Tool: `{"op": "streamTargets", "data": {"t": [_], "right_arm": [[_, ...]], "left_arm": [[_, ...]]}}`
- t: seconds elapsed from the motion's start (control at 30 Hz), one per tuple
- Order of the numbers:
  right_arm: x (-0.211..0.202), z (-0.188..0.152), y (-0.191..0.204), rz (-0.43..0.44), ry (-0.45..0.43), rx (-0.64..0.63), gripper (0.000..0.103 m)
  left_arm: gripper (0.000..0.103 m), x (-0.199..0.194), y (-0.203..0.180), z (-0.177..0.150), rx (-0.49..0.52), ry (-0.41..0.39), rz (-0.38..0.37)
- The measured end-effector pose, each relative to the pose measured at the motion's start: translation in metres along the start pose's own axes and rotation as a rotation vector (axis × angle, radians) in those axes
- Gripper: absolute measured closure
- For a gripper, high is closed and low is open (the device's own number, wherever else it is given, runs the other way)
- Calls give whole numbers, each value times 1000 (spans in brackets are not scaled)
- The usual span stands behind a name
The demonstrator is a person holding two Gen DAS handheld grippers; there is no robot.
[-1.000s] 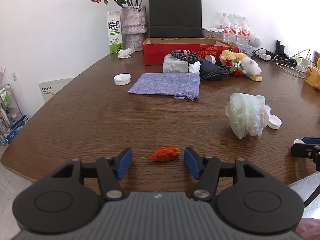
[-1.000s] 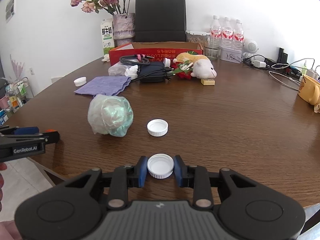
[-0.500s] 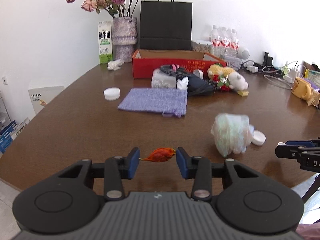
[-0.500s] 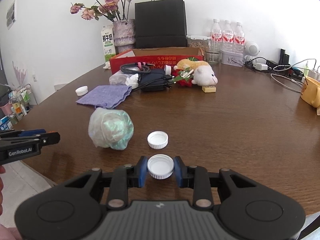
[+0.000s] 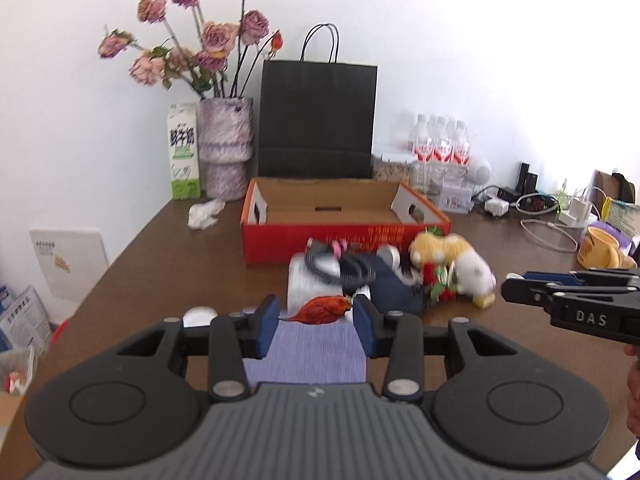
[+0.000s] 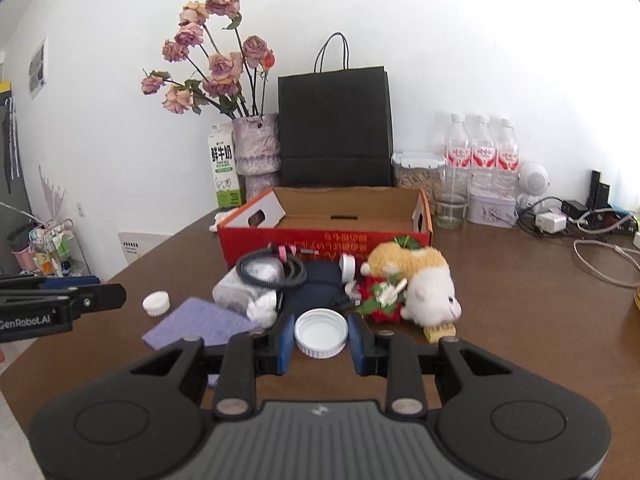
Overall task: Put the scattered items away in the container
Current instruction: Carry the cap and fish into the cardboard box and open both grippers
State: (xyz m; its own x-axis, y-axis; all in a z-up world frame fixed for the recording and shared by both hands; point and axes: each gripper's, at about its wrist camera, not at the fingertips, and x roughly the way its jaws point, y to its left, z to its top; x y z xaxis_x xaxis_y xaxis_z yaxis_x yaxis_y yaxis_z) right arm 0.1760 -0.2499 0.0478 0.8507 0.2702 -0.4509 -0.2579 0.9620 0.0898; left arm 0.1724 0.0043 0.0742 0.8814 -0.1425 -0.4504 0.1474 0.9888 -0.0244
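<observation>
My left gripper (image 5: 316,322) is shut on a dried orange-red petal (image 5: 320,311), held in the air above the purple cloth pouch (image 5: 308,354). My right gripper (image 6: 321,338) is shut on a white bottle cap (image 6: 321,333), carried above the table. Ahead of both stands the open red cardboard box (image 5: 344,236) (image 6: 324,238), its inside showing only bare cardboard. In front of it lie a black cable on a dark pouch (image 6: 280,272), a plush toy (image 6: 420,284) and a white cap (image 6: 157,303). The right gripper's side also shows at the left wrist view's right edge (image 5: 568,300).
A vase of dried roses (image 6: 256,152), a milk carton (image 6: 225,168), a black paper bag (image 6: 336,128) and water bottles (image 6: 482,152) stand behind the box. Chargers and cables (image 6: 592,232) lie at the right. A crumpled tissue (image 5: 205,213) sits left of the box. The table edge runs along the left.
The left jaws closed onto the petal and lifted it off the table. Both grippers rose and moved forward towards the red box, the right still holding its cap; the plastic bag dropped out of view.
</observation>
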Motion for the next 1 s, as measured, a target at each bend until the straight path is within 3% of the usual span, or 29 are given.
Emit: {"op": "streamTargets", "data": {"t": [0.1, 0.23, 0.43, 0.53, 0.73, 0.93, 1.0], "right_arm": [[34, 39, -5, 26, -11, -34, 76], [89, 85, -11, 21, 2, -70, 76], [198, 125, -37, 51, 145, -40, 75], [258, 129, -49, -7, 220, -48, 75], [347, 117, -70, -24, 389, -9, 75], [374, 105, -69, -57, 455, -50, 74], [377, 103, -68, -48, 468, -42, 61]], "left_arm": [[62, 36, -2, 33, 34, -18, 40], [62, 100, 2, 72, -17, 36, -5], [62, 219, 1, 103, -42, 165, 8], [62, 277, 1, 110, -43, 256, 23], [62, 373, 13, 102, -107, 453, 53], [61, 394, 19, 94, -116, 494, 54], [61, 396, 22, 91, -140, 503, 53]]}}
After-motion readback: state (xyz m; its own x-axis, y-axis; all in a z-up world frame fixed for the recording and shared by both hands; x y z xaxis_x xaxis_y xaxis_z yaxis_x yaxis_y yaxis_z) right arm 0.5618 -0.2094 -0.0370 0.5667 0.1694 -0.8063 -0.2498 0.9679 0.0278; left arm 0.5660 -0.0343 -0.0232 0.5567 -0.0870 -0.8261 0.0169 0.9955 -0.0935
